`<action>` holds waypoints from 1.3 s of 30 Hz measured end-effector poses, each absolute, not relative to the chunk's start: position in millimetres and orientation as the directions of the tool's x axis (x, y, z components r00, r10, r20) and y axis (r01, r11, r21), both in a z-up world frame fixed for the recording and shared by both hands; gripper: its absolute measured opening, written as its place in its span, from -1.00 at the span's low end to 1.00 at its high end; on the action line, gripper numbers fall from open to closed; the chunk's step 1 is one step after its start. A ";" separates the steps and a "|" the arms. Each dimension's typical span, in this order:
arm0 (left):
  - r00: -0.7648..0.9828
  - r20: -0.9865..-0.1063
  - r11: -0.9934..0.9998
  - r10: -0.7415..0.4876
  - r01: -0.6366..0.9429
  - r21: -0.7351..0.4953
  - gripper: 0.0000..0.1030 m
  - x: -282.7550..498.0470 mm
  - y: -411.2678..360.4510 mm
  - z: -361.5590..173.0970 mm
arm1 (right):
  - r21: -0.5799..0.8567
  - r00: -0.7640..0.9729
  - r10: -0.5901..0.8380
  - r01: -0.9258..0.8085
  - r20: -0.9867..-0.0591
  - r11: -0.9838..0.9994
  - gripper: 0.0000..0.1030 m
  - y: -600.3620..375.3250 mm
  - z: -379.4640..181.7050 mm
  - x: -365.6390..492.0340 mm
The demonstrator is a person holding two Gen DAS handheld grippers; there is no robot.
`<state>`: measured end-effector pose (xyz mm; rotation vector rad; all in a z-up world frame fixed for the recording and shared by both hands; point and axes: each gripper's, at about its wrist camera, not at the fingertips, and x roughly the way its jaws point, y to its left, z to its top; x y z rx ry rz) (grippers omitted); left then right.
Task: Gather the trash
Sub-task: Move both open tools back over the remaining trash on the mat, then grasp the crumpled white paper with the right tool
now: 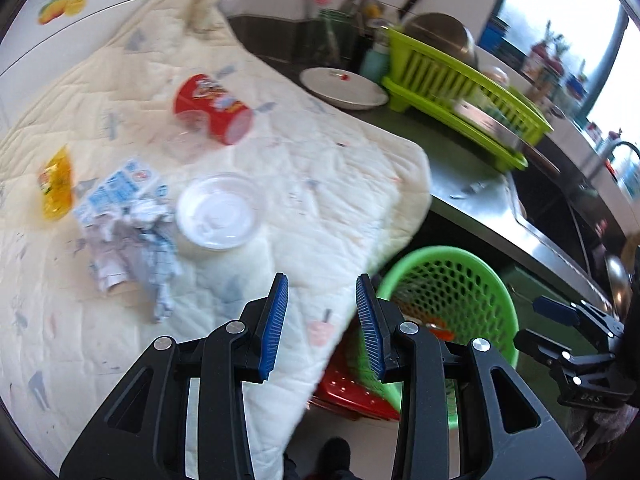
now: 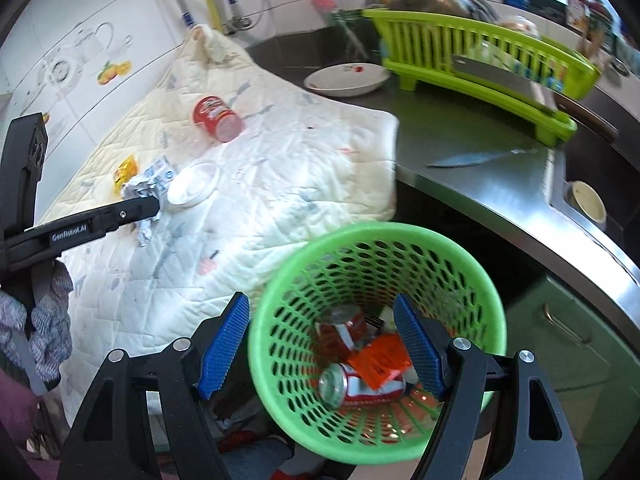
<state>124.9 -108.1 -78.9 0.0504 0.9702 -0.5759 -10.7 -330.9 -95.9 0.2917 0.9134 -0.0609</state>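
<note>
The right gripper (image 2: 320, 346) has its fingers wide, straddling the green basket (image 2: 280, 256) rim, cans (image 2: 362, 384) visible inside; the left gripper (image 1: 322, 326) has its fingers narrow, empty, white lid (image 1: 220, 210) beyond.

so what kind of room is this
Most likely a home kitchen: a steel counter with a sink, a green dish rack and a white bowl near it.

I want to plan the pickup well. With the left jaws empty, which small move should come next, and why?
Probably move the left gripper forward to the crumpled paper, the nearest trash on the quilt. Its jaws are open with nothing between them, while the white lid, red cup and yellow wrapper lie farther away. The green basket already holds cans.
</note>
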 end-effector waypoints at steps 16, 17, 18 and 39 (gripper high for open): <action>0.533 -0.778 0.935 -0.333 0.293 -0.199 -0.31 168.6 2.4 -68.5 | 0.211 0.607 0.199 -0.052 -0.769 0.976 0.40 -249.8 -83.2 78.9; 0.538 -0.778 0.939 -0.325 0.280 -0.199 -0.31 172.2 10.4 -68.7 | 0.210 0.605 0.207 -0.068 -0.769 0.975 0.40 -243.7 -82.6 85.1; 0.540 -0.778 0.941 -0.321 0.273 -0.199 -0.31 174.2 14.0 -68.6 | 0.208 0.603 0.213 -0.079 -0.769 0.975 0.40 -238.0 -82.1 89.8; 0.543 -0.802 0.969 -0.249 0.135 -0.209 -0.31 218.8 104.6 -89.5 | 0.098 0.515 0.313 -0.402 -0.798 0.910 0.52 -112.6 -92.2 222.1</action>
